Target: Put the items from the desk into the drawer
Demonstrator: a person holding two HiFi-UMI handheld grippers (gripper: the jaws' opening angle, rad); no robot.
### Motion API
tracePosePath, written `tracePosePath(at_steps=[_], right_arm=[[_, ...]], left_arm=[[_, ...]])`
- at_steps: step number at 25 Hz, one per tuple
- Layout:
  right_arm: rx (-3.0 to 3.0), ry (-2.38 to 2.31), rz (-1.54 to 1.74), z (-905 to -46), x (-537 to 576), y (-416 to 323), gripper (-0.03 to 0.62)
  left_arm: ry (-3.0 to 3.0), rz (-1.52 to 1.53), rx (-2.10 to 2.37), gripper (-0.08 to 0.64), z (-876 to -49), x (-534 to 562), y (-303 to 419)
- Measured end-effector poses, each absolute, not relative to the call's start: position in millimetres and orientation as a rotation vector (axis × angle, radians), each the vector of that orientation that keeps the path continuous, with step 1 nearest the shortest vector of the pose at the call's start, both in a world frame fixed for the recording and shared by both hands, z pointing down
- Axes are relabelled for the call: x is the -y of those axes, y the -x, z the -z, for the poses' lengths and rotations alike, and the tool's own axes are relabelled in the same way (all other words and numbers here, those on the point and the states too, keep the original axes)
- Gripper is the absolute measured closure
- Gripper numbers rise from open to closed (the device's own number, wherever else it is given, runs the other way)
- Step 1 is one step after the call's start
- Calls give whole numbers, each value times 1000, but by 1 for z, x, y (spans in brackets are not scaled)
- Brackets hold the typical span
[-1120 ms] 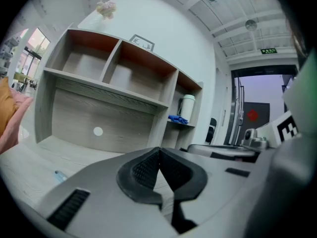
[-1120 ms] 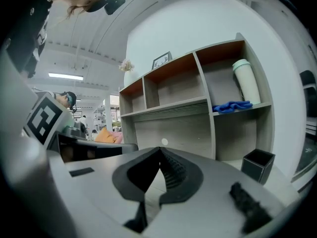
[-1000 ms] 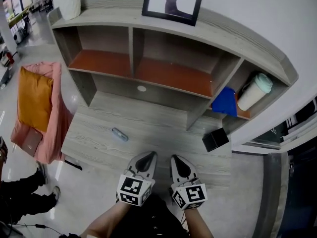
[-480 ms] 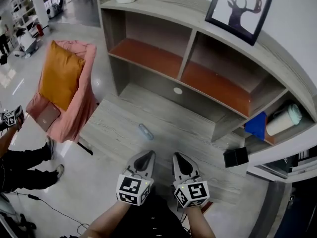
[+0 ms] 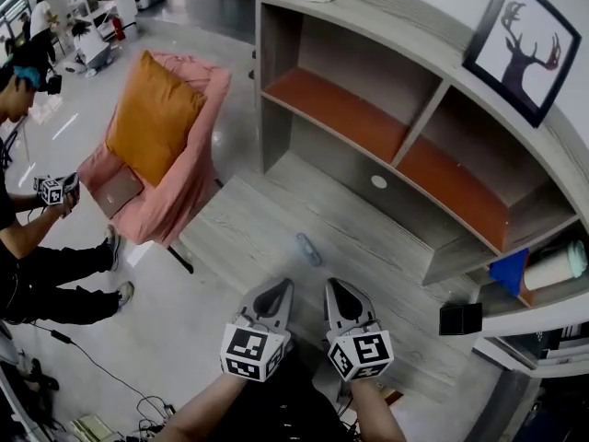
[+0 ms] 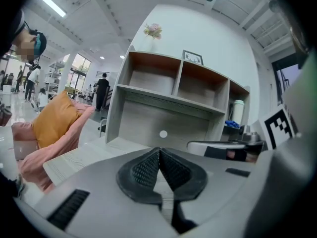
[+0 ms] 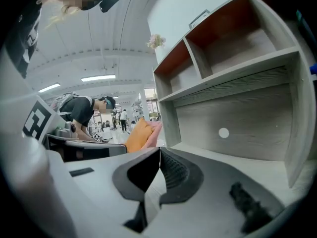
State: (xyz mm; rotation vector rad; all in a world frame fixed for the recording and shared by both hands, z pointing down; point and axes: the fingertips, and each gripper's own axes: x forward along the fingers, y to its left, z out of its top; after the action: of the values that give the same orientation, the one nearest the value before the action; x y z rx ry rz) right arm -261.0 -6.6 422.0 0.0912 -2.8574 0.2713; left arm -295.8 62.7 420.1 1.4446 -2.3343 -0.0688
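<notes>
A small pale-blue item [image 5: 308, 250] lies on the grey wooden desk [image 5: 248, 228], just beyond my two grippers. A black box [image 5: 460, 319] stands at the desk's right end. My left gripper [image 5: 281, 286] and right gripper [image 5: 333, 286] hover side by side over the desk's near edge. Both are shut with nothing between the pads. In the left gripper view the left gripper [image 6: 159, 150] has its ribbed pads pressed together. The right gripper [image 7: 159, 151] looks the same in the right gripper view. No drawer shows.
The shelf unit [image 5: 386, 109] rises behind the desk; a white cup [image 5: 557, 267] and a blue thing [image 5: 509, 270] sit in its right compartment. A pink chair with an orange cushion [image 5: 152, 118] stands left of the desk. A person [image 5: 28, 201] crouches at far left.
The head view has swung left: the desk, shelf and black box have slid to the right, and the chair and a person have come into view. Both grippers stay shut, side by side.
</notes>
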Motion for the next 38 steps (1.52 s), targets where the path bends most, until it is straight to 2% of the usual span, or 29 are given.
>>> tracePosePath(at_steps=[14, 15, 16, 18, 31, 38], right_arm=[[2729, -11, -276, -466, 13, 304, 577], [2714, 1, -279, -470, 13, 306, 560], [2699, 15, -283, -474, 13, 309, 500], [2672, 36, -284, -483, 13, 314, 466], [2519, 93, -245, -532, 24, 342, 388], [2407, 86, -214, -565, 34, 352, 379]], left_arm=[[-1431, 29, 2306, 551, -448, -55, 329], [-1437, 26, 2301, 551, -450, -53, 331], [-1441, 24, 2297, 551, -452, -50, 333], [-1445, 20, 2288, 551, -456, -45, 338], [-1390, -28, 2243, 551, -505, -34, 369], [-1349, -35, 2210, 551, -532, -27, 385]])
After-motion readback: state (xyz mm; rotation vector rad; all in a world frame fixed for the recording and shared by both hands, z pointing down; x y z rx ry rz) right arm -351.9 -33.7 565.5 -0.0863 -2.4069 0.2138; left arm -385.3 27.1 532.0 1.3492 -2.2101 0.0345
